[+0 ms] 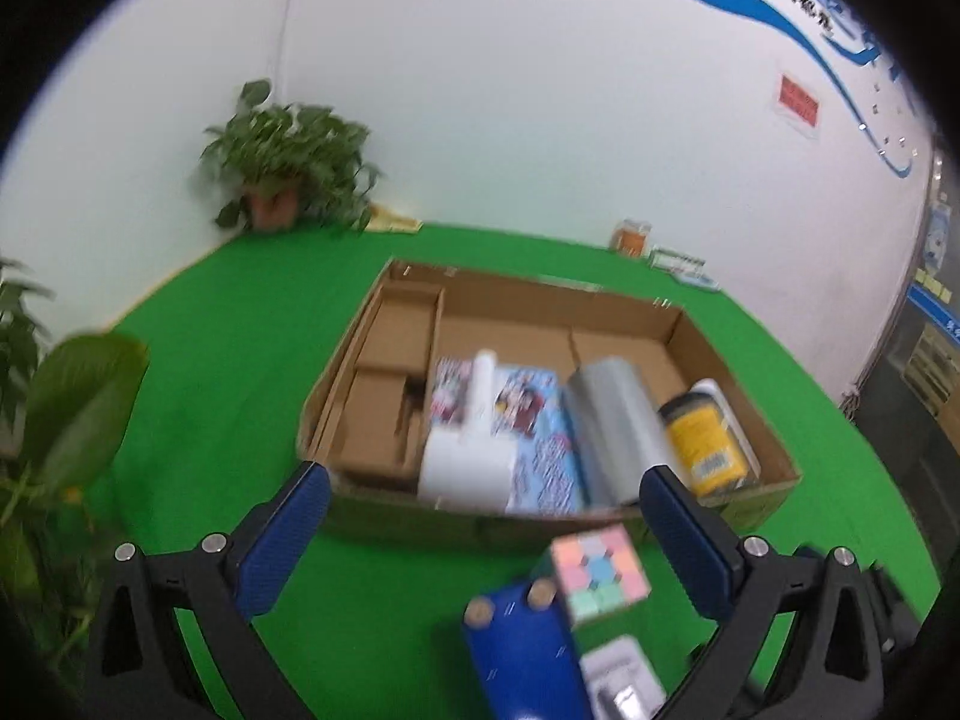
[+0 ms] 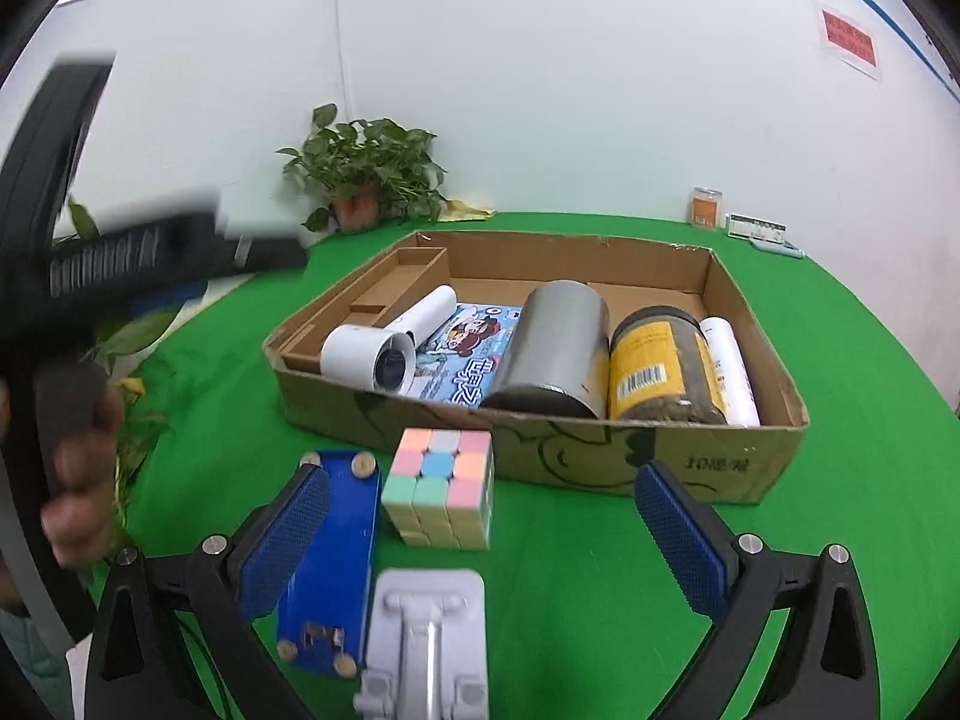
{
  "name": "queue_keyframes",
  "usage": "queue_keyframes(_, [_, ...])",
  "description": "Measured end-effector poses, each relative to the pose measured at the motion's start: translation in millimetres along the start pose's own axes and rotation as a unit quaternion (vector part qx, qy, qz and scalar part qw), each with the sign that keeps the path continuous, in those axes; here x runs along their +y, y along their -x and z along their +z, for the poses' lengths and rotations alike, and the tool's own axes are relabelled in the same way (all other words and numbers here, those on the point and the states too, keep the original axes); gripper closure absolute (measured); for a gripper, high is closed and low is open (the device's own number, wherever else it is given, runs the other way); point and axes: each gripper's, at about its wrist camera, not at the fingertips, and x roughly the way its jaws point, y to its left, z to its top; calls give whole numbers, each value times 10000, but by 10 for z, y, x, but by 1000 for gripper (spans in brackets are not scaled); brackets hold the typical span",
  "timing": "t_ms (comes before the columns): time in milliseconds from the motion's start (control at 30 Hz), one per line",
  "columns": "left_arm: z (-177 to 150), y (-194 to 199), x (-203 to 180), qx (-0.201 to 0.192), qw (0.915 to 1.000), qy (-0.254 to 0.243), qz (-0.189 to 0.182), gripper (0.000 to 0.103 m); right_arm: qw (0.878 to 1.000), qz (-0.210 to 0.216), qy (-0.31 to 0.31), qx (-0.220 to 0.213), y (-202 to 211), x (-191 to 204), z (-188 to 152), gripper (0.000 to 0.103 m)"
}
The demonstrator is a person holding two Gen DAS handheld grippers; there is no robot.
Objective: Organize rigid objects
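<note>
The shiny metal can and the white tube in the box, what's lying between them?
In the right wrist view, a cartoon picture box lies flat between the metal can and white tube.

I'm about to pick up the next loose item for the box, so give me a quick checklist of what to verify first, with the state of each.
1. Right gripper open and empty: ok.
2. Left gripper open and empty: ok.
3. Loose items in reach in front of the cardboard box: ok; pastel cube, blue plate and grey bracket lie on the green cloth.
4. Cube free to grasp: ok; upright, though close beside the blue plate.
5. Free room in the box: ok; bare floor behind the steel can and jar.
6. Grey bracket's shape for gripping: cannot tell; cut off by the frame edge.
</note>
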Motion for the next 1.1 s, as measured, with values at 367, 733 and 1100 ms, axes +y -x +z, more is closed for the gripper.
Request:
queue_keyframes(367, [-517, 37, 114, 735, 9962, 417, -225, 0, 9981, 597, 80, 122, 156, 108, -319, 1])
queue_keyframes(733, [-854, -509, 178, 2122, 9700, 893, -784, 23, 9892, 945, 867, 715, 0, 359, -741, 23])
queue_keyframes(1100, [-958, -580, -113, 2438, 9591, 666, -1275, 63, 9898, 330, 583, 1256, -272, 7, -881, 53])
